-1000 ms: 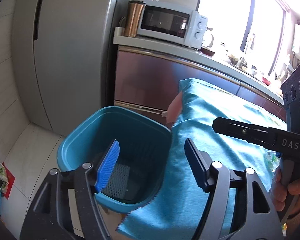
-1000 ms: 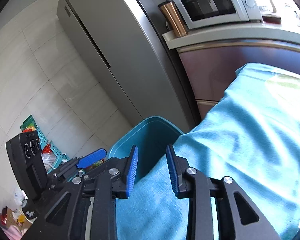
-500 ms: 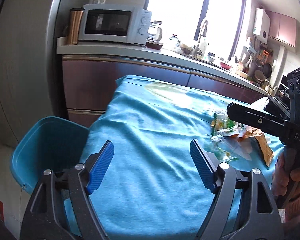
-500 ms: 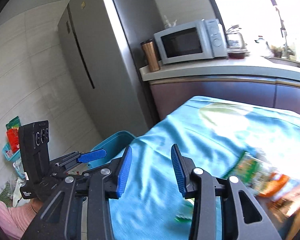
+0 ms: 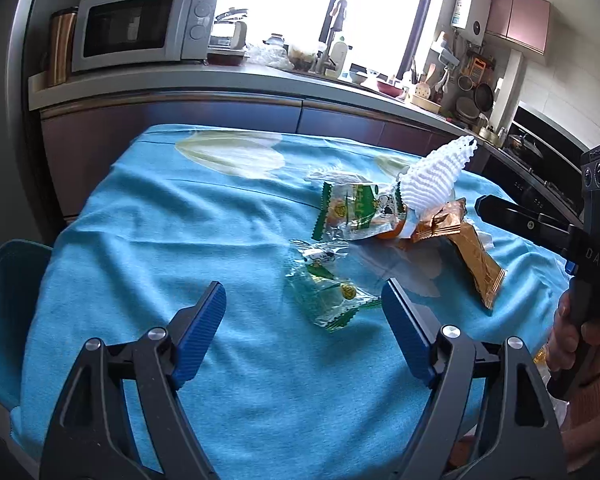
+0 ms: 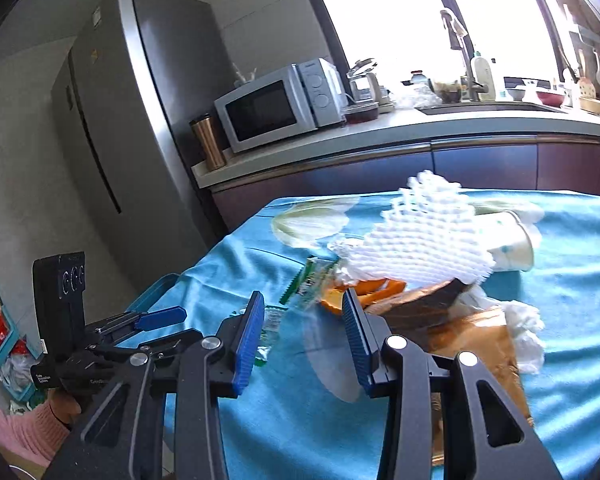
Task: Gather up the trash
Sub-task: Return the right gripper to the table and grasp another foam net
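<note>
Two claws, left claw [image 5: 302, 310] and right claw [image 6: 300, 322], now face the wrappers [image 5: 350, 210] mid-frame instead of the bin [image 5: 4, 304]; both gape wide, empty, hovering above the counter [image 5: 180, 240].

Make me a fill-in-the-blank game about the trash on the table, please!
1. The table is covered with a ____ cloth.
2. The left gripper holds nothing; its jaws are ____.
3. The white foam net lies ____ the brown wrapper.
4. On the counter, the copper tumbler stands next to the ____.

Missing words: blue; open; on top of; microwave
</note>
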A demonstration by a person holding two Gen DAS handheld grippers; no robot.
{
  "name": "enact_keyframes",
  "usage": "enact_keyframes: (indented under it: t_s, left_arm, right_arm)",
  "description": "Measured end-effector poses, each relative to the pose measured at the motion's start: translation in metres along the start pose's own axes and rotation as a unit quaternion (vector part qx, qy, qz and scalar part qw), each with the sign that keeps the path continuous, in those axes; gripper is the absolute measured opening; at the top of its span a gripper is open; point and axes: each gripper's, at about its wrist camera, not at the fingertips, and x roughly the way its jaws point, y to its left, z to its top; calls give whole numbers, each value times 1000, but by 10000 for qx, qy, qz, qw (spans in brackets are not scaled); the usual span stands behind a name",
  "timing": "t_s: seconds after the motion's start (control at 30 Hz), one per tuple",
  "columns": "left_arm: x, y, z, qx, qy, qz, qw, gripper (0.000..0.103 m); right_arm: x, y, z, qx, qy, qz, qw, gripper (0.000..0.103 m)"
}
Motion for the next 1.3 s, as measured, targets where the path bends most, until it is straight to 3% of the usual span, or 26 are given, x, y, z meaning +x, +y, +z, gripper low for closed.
enact_keyframes:
  t_s: [0.13,0.43,0.6,0.67,0.83,1.0,1.3]
  left_arm:
    - [17,-5,4,-78,215,-35,9997,79]
    - [37,-10,6,-210,533,-66,9983,78]
    - [47,-12,4,-267,686,-97,9972,68]
    - [47,-12,3,-277,684,-85,9972,62]
    - [47,-7,4,-395,717,-231,9964,45]
    - [42,-4,3,-466,685,-351,9959,28]
    - [31,-3,2,-495,624,-449,9958,11]
  right_arm:
    - [0,-23,-3,360,22,-189,9992,38]
    - [21,-46,-9,1039,139,-118,9944,45]
    - [31,-50,-8,1258,182,-32,9919,44]
    - [31,-53,-8,1355,176,0,9906,40]
    - [28,-57,-10,1455,180,-5,9892,17]
    - [29,-64,-15,1652,244,98,9859,3]
    - [16,-53,-14,1559,117,378,9870,2]
